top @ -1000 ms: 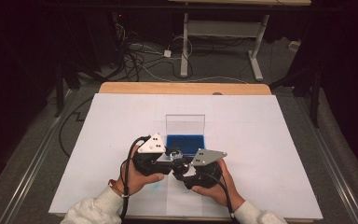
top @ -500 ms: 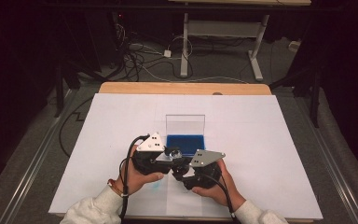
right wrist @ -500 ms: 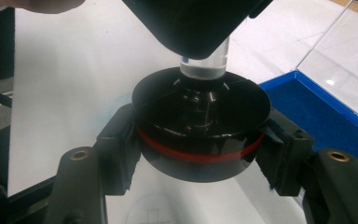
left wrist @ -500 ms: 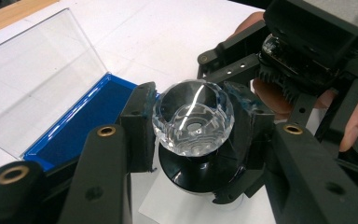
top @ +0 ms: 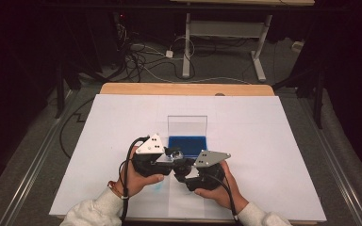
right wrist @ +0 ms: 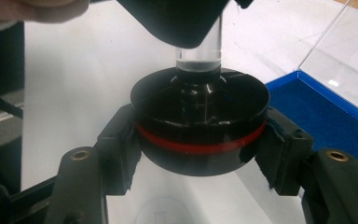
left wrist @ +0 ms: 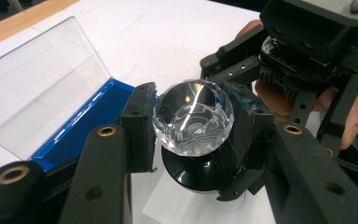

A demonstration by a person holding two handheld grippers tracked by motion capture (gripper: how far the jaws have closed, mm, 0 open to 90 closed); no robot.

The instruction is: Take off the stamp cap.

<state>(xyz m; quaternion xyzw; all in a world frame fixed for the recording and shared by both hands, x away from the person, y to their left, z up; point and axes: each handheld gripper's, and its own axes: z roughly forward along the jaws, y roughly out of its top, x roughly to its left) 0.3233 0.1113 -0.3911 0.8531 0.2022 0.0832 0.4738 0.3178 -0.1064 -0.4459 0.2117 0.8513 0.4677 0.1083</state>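
Just in front of the open blue-lined clear-lidded box (top: 187, 141), the faceted clear crystal ball (left wrist: 193, 116) is clamped by the left tool (left wrist: 193, 123), its black red-banded round base (right wrist: 199, 123) by the right tool (right wrist: 200, 140); uneven pulling could make either slip.

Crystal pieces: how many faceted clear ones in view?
1. A faceted crystal ball, clamped between the left gripper pads, sits atop a black base with red band held by the right gripper, beside the open blue-lined case.
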